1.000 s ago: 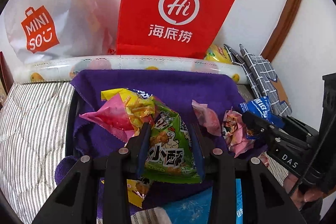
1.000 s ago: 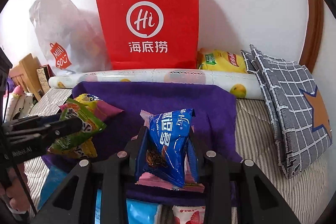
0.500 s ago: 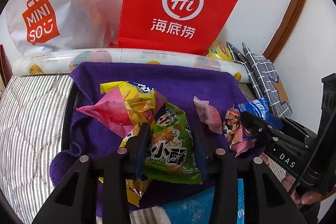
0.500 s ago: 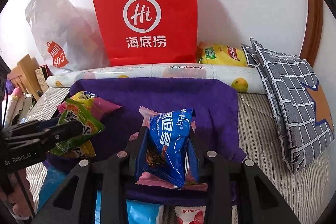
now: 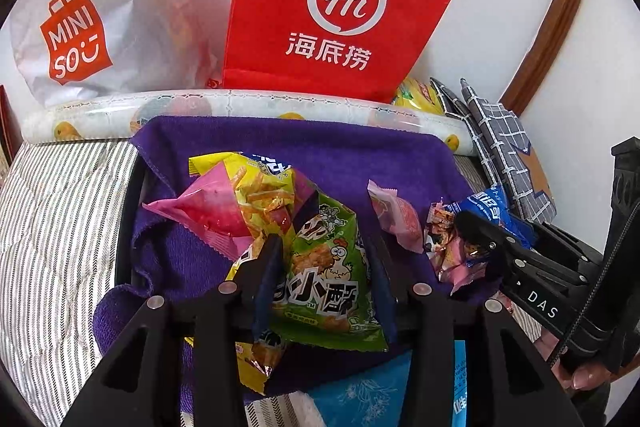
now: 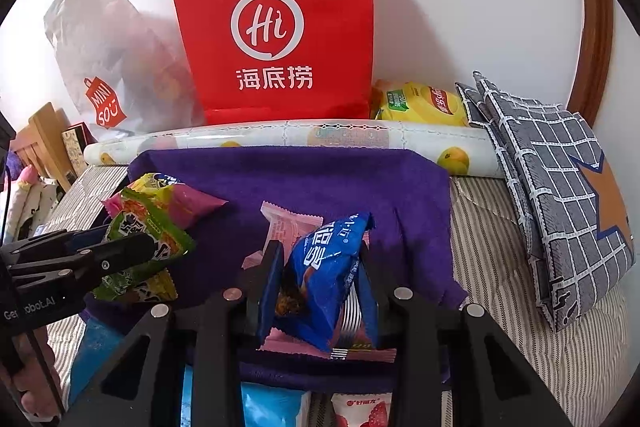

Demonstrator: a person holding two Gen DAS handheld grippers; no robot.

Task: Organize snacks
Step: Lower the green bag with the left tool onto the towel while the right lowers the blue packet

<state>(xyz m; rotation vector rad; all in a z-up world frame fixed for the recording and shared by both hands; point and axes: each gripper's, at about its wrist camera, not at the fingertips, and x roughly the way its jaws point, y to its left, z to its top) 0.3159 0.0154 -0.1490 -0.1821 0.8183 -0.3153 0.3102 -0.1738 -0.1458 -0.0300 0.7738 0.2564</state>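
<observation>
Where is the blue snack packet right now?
In the right wrist view the blue snack packet sits centre frame, clamped in the right claw over the purple towel, just before a pink packet.

green snack packet (image 5: 324, 279): chicken cartoon print, upright, pinched between left hand-held gripper (image 5: 326, 267) fingers, above purple towel (image 5: 340, 155).
blue snack packet (image 6: 324, 279): puffy, upright, clamped between right hand-held gripper (image 6: 320, 267) fingers.
yellow snack packet (image 5: 256, 187): crumpled, lying on towel's left part, behind green one.
pink snack packet (image 5: 208, 207): lying on towel, touching yellow one.
pale pink wrapper (image 6: 288, 227): flat on towel, just behind blue packet.
</observation>
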